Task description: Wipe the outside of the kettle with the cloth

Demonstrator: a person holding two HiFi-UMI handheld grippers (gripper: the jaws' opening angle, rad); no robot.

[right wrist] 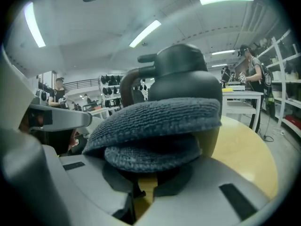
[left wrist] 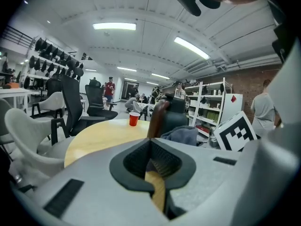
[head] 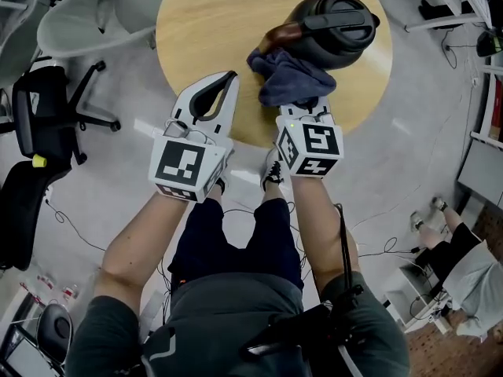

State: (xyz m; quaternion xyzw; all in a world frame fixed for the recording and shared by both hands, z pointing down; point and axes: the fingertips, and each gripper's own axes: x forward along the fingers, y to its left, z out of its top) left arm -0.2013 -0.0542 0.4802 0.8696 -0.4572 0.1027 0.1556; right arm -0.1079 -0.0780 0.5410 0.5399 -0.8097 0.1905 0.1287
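A black kettle (head: 334,30) with a brown handle stands on the round wooden table (head: 204,30), toward its far right side. A dark blue cloth (head: 291,81) lies bunched against the kettle's near side. My right gripper (head: 302,104) is shut on the cloth's near end. In the right gripper view the folded cloth (right wrist: 155,121) bulges just over the jaws of the right gripper (right wrist: 141,182), with the kettle (right wrist: 183,79) right behind it. My left gripper (head: 224,81) hovers over the table's near edge, shut and empty. In the left gripper view, the kettle (left wrist: 164,119) and cloth (left wrist: 183,134) sit beyond the left gripper (left wrist: 153,161).
A red cup (left wrist: 134,119) stands at the table's far edge. Black office chairs (head: 47,116) and white chairs (head: 86,14) crowd the left side. A person (head: 464,258) sits at the lower right, and cables trail across the floor. Shelving (left wrist: 207,107) stands behind the table.
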